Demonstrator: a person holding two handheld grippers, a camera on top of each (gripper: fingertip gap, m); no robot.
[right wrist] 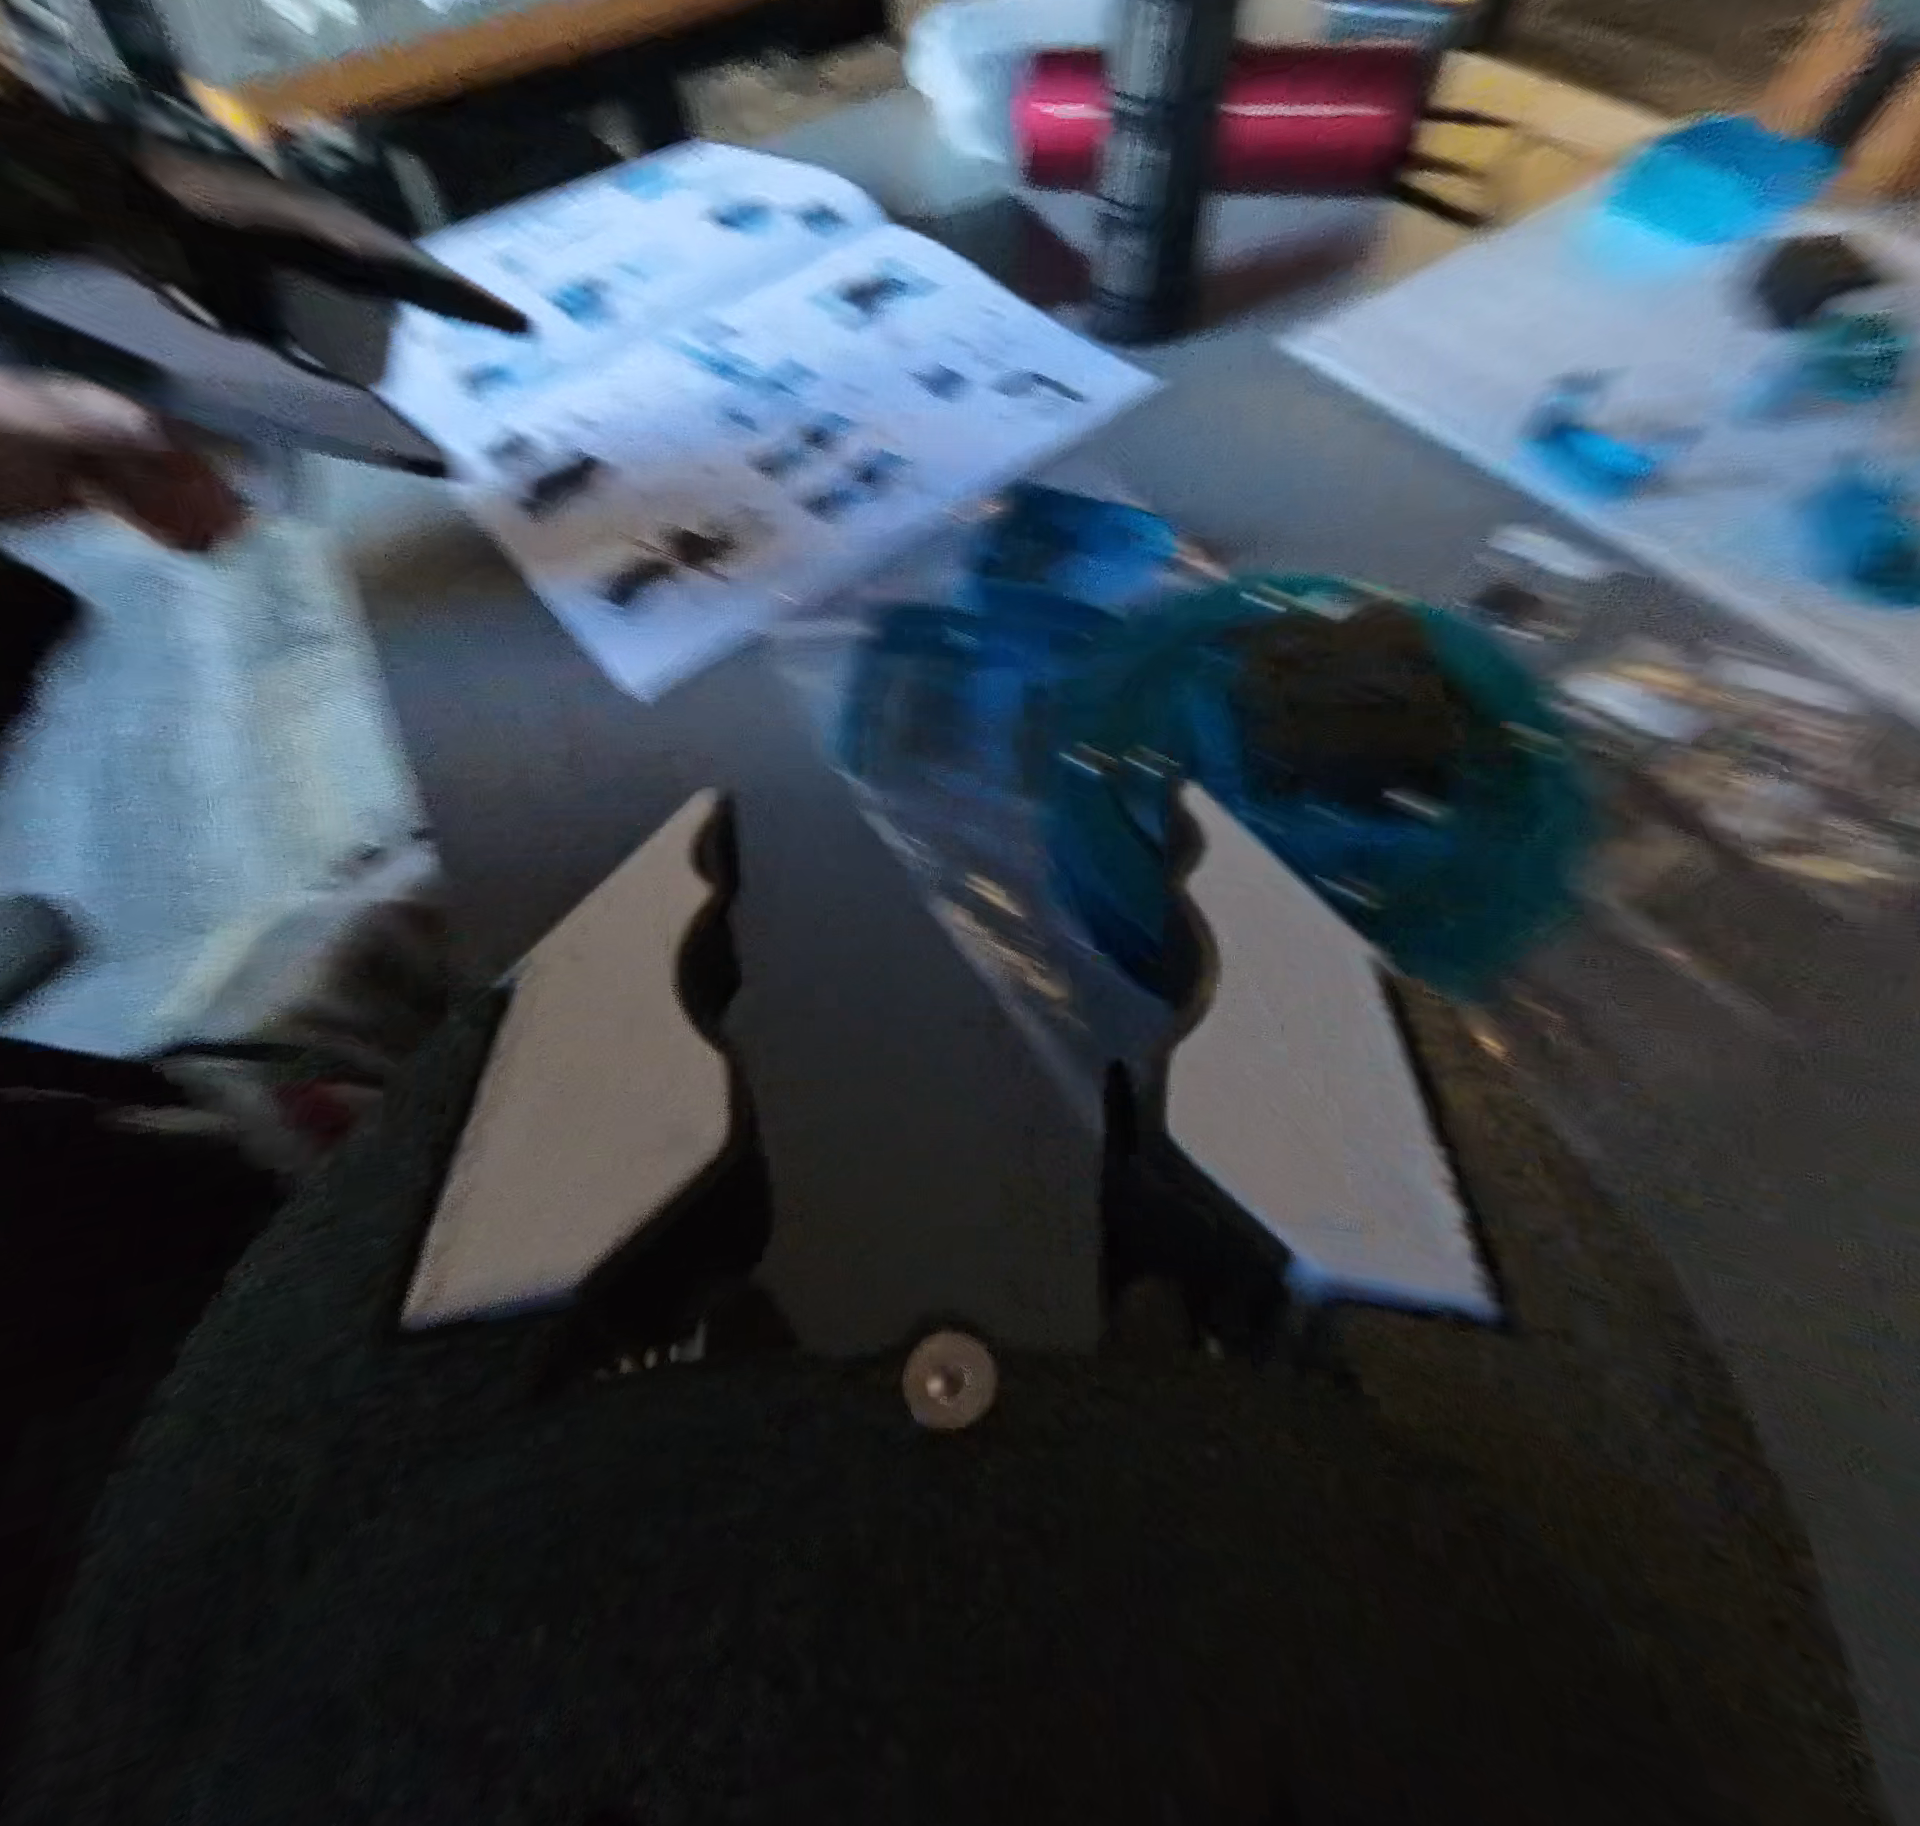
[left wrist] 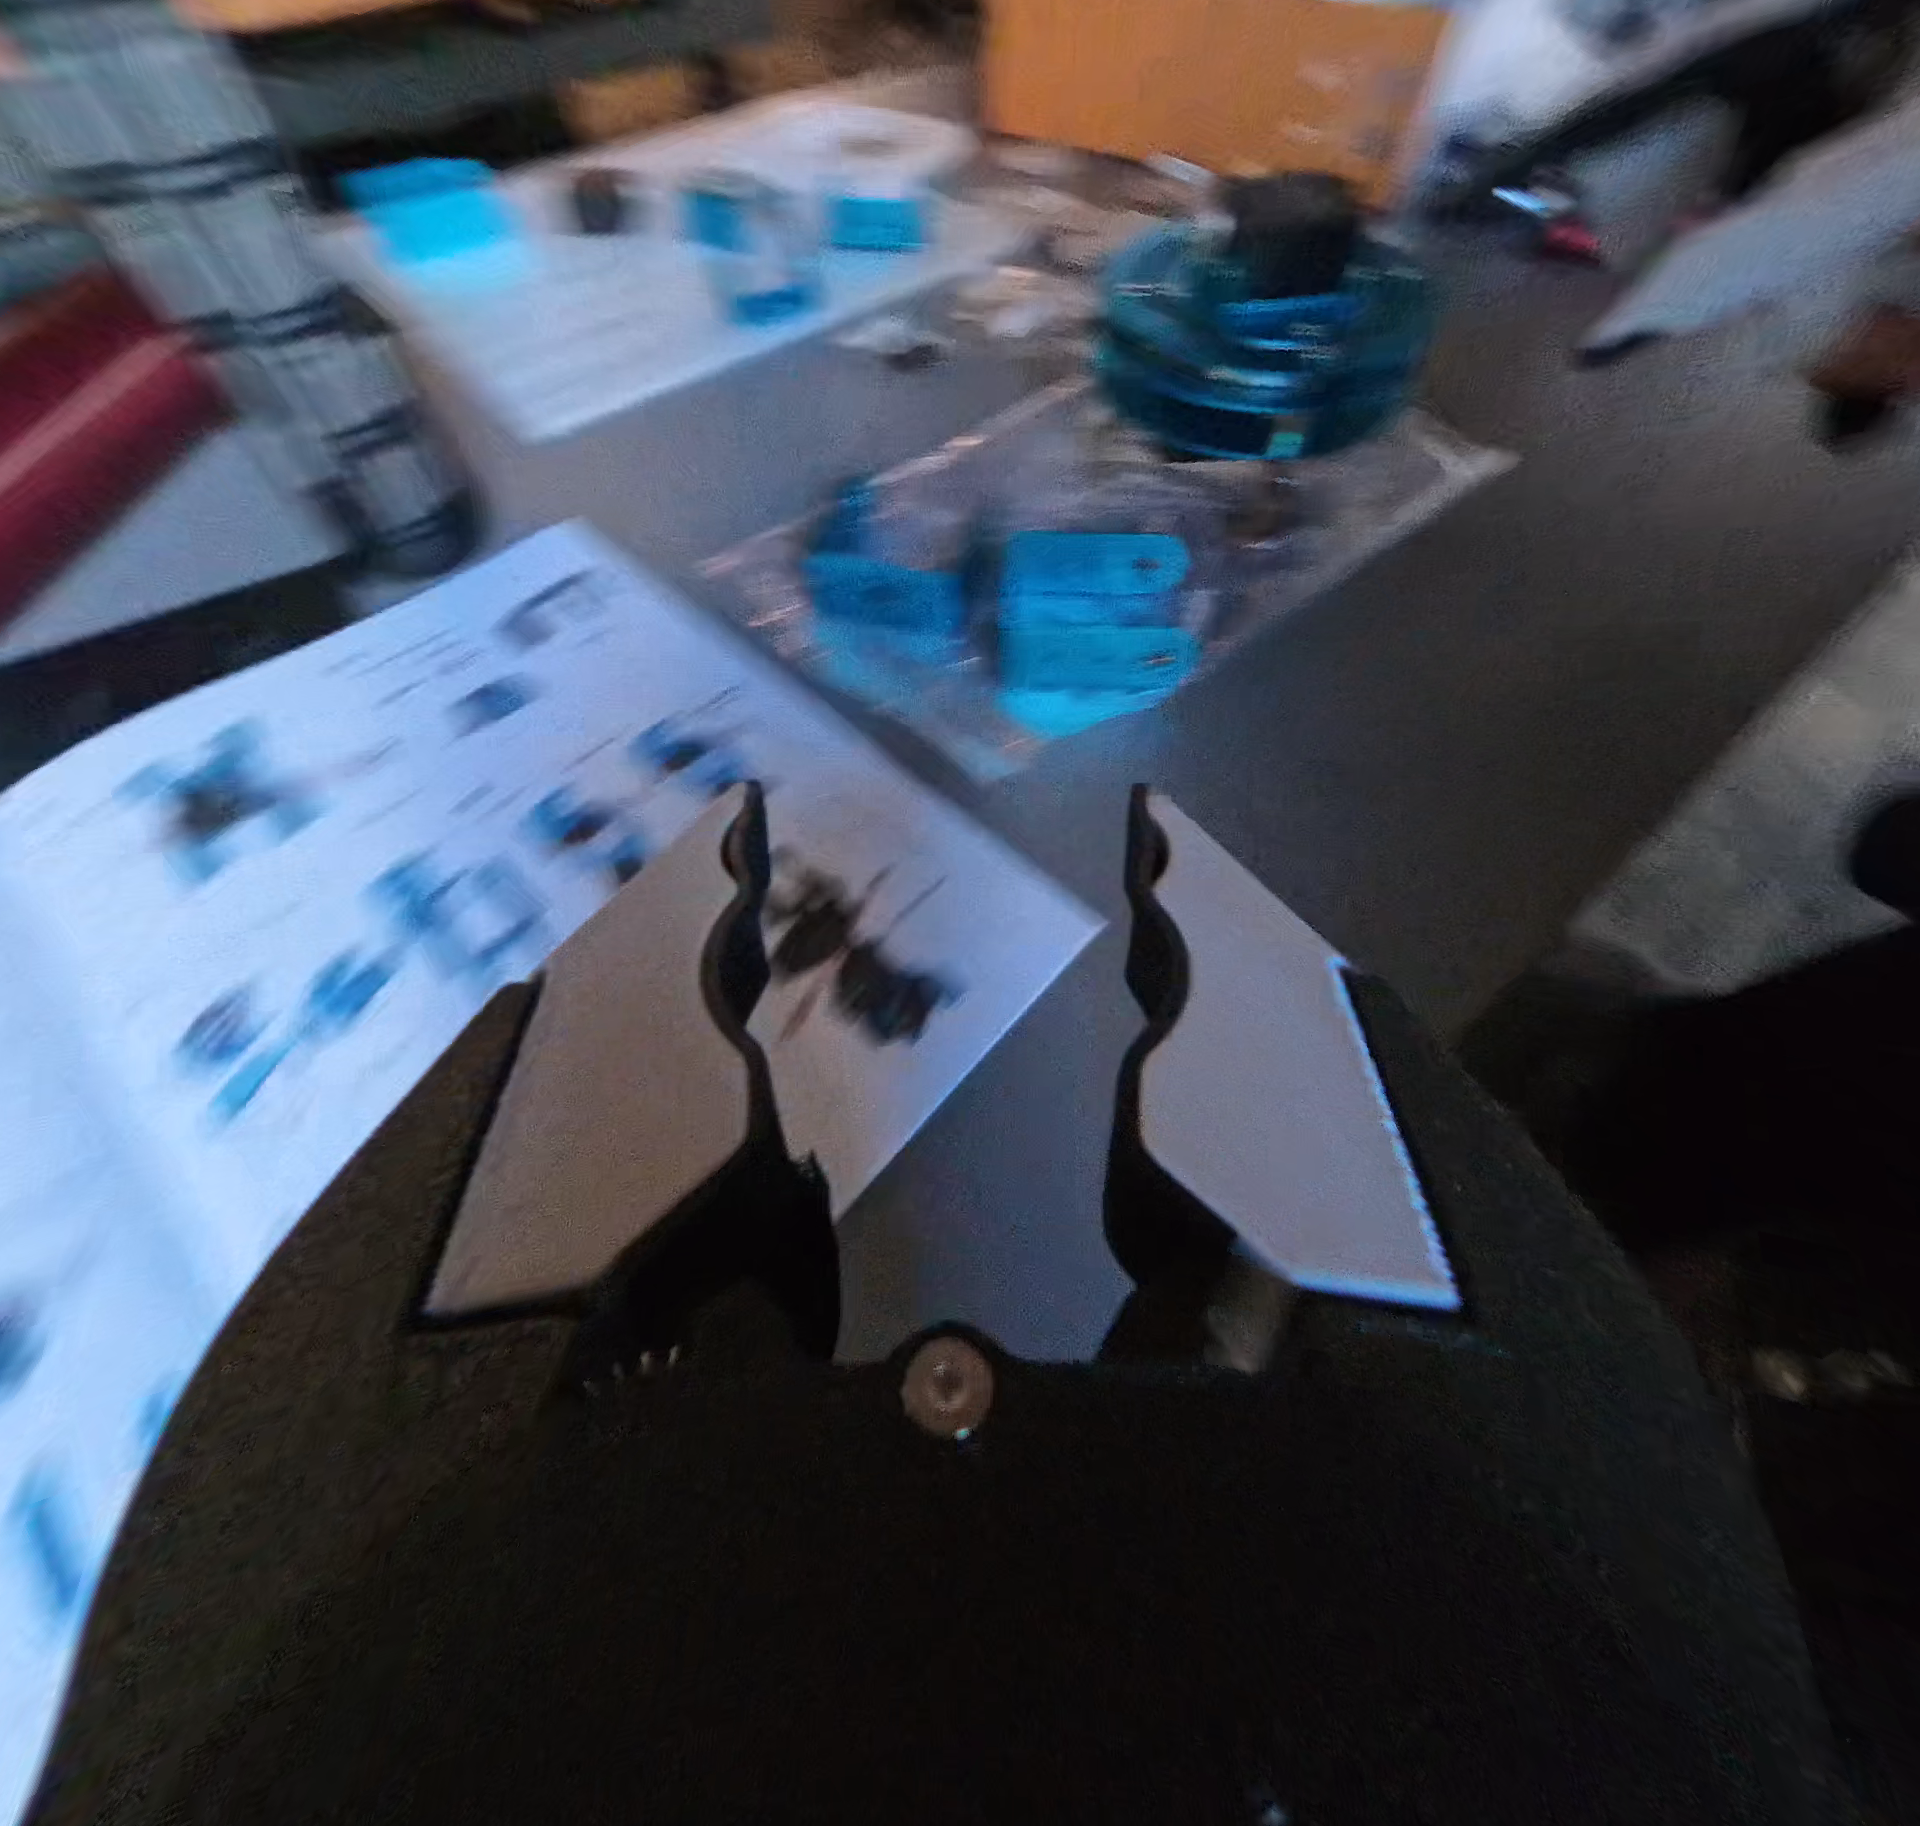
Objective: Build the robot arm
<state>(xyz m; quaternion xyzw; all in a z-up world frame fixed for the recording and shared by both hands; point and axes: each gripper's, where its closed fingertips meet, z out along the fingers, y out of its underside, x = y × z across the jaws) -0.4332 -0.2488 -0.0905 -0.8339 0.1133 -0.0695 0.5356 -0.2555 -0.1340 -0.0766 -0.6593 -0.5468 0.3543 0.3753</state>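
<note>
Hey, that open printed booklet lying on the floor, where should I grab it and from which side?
Probably the booklet's free corner nearest the left tool, which hangs open right there. It lies flat and thin, so slide one finger under that edge from the bare floor side rather than pressing from above.

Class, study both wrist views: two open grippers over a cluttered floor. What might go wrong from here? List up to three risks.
1. The left gripper hangs open over the corner of the printed booklet; a finger could snag or crease the page.
2. The right gripper is close to the blue round assembly on clear plastic wrap; a nudge might slide it.
3. Both views are blurred, so exact gaps cannot be judged.
</note>
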